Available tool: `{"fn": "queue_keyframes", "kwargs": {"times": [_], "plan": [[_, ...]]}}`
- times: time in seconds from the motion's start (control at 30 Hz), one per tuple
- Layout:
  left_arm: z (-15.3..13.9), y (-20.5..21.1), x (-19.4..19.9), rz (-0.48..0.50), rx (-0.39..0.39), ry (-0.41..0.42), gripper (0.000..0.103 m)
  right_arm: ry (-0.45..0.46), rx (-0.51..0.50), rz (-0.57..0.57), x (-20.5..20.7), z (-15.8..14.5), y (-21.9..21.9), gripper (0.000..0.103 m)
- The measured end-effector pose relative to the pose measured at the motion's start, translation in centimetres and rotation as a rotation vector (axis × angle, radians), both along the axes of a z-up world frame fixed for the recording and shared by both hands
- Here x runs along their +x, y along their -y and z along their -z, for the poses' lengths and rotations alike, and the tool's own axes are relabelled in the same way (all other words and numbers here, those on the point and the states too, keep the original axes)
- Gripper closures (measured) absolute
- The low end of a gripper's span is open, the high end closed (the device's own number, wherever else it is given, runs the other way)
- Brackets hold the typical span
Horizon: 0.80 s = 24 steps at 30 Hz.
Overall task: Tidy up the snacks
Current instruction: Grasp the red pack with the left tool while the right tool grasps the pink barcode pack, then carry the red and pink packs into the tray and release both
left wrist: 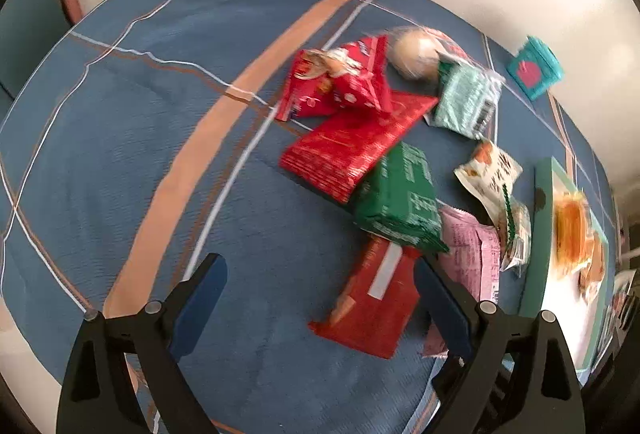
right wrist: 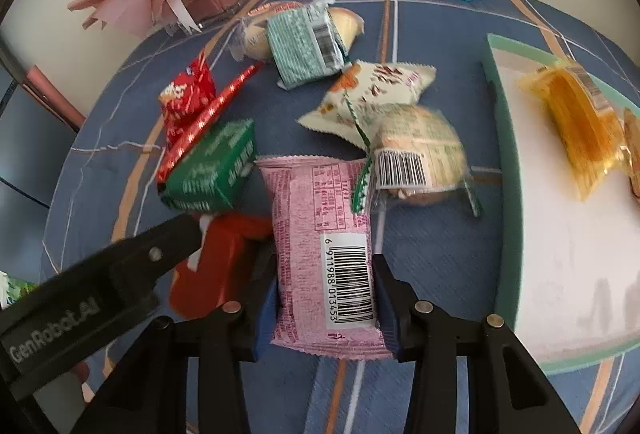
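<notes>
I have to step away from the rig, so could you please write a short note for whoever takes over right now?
Right hand-held gripper: its pads sit against both sides of the pink packet, barcode up, on the blue tablecloth.
Left hand-held gripper: open, empty, poised over the red packet.
Done: an orange packet and another snack partly out of frame lie in the green-rimmed tray.
Left: the green pack, other red packets, the mint pack, the white packet and the wrapped buns are loose on the cloth.
</notes>
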<state>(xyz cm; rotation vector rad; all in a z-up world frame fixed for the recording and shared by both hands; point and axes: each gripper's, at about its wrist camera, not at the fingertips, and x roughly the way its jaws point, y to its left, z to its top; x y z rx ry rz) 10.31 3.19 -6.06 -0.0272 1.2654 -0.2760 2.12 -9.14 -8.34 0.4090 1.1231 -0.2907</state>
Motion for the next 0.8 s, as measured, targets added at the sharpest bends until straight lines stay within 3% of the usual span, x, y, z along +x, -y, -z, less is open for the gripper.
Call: {"fn": "queue_keyframes", "kwargs": {"times": [0.13,0.3,0.5,0.57,0.8], "plan": [[0.4,1.5,-0.5,0.045,0.017,-0.014,0.009,-0.019,0.001,-0.001,-1.2,0.1,-0.3,0.058],[0.7,3.2,-1.4,0.085,0.039,-0.025,0.02,-0.046,-0.015,-0.017,-2.5,0.2,-0.7,0.058],[1.7,4.4,-2.3,0.121,0.057,-0.04,0.04,-0.055,-0.001,-0.017,-3.1,0.4,-0.4,0.058],[1.6,5.0,-2.7,0.136,0.044,-0.035,0.058,-0.055,0.007,-0.016,-3.3,0.5,-0.1,0.059],[1.7,6.1,-2.9,0.133,0.011,-0.057,0.062,-0.052,0.054,0.012,-3.6,-0.4,1.2,0.062]]}}
